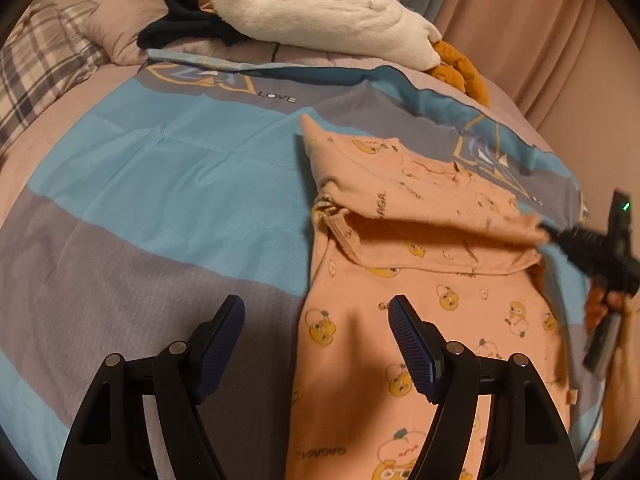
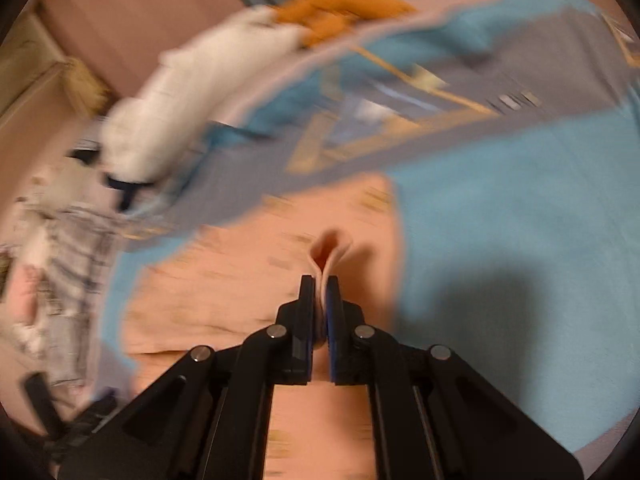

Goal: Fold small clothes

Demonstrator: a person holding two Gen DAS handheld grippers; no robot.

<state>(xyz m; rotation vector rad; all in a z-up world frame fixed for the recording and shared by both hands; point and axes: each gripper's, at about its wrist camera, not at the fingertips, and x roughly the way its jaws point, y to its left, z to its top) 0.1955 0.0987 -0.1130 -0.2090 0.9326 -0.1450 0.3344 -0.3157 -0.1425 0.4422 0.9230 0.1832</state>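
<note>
Blue-grey patterned bedsheet (image 1: 168, 168): right gripper (image 2: 320, 292) clamped on peach cartoon-print cotton garment (image 1: 420, 280) near right edge, mid-fold; left gripper (image 1: 316, 320) wide, empty. Next: lay flap across.

A peach garment (image 1: 420, 280) printed with yellow cartoon faces lies spread flat, partly under the left fingers (image 1: 412, 344); one edge is folded over, its bunched hem pinched between the right fingers (image 2: 306, 320).
</note>
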